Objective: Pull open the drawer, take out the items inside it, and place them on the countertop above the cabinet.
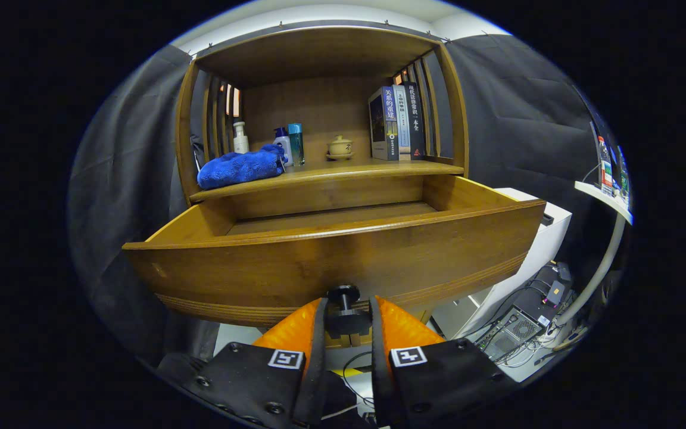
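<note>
Pulled well out from the cabinet (319, 59): one wooden drawer (331, 262), front panel bulging toward the camera. Visible strip of drawer floor bare wood; rest of the inside hidden behind the front panel, contents impossible to judge.

Down at the front, one black knob (343, 296), sitting right between the two orange fingers (295, 328). Gripper (346, 310) nearly closed around that knob, a finger tight on each side; real pressure on it or mere flanking, cannot tell. Two square black-and-white markers on the gripper body, one per side.

Up on the countertop (343, 171), directly above the drawer: one blue towel (242, 167) bunched at the left front edge. Behind it, three bottles — one white pump bottle (240, 138), one white bottle with a blue cap (283, 146), one teal bottle (296, 143) just beside that. One small lidded cup (340, 146) on a saucer, mid-shelf. Three books (395, 122) standing upright at the right end, spines outward, printed in Chinese characters, too small to read with any confidence.

Off to the right, low down, one computer case (518, 328) amid a tangle of cables.
</note>
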A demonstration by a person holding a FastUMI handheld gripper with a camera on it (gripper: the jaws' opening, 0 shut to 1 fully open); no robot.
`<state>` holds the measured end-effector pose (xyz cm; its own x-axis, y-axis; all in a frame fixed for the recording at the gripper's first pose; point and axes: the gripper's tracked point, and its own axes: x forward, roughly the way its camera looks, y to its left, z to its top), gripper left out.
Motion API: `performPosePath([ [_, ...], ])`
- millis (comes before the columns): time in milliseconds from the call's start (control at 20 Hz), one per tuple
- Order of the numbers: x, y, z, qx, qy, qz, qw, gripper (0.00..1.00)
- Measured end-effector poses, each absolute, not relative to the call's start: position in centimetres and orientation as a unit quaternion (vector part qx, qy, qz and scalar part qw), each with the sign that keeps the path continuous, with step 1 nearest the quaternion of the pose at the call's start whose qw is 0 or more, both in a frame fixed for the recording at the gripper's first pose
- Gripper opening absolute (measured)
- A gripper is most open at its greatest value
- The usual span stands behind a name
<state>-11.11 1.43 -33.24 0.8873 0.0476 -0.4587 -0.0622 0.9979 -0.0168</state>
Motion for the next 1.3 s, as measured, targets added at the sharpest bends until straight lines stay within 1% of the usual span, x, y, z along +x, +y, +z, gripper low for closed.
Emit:
performPosePath([
  [150,-11.1,1.4,-33.3,-0.018,0.237,0.025,0.971,0.48],
  [500,-11.0,1.6,-33.1,-0.030,0.237,0.019,0.971,0.52],
  [650,-11.8,1.1,-30.7,-0.037,0.226,0.010,0.973,0.81],
  [700,-10.7,1.2,-30.5,-0.036,0.220,0.009,0.975,0.90],
  [750,-11.0,1.3,-29.2,-0.032,0.214,0.009,0.976,1.00],
  [1000,-9.5,2.0,-23.2,-0.019,0.177,0.017,0.984,1.00],
  [1300,-5.3,3.9,-19.1,-0.011,0.161,0.041,0.986,1.00],
])
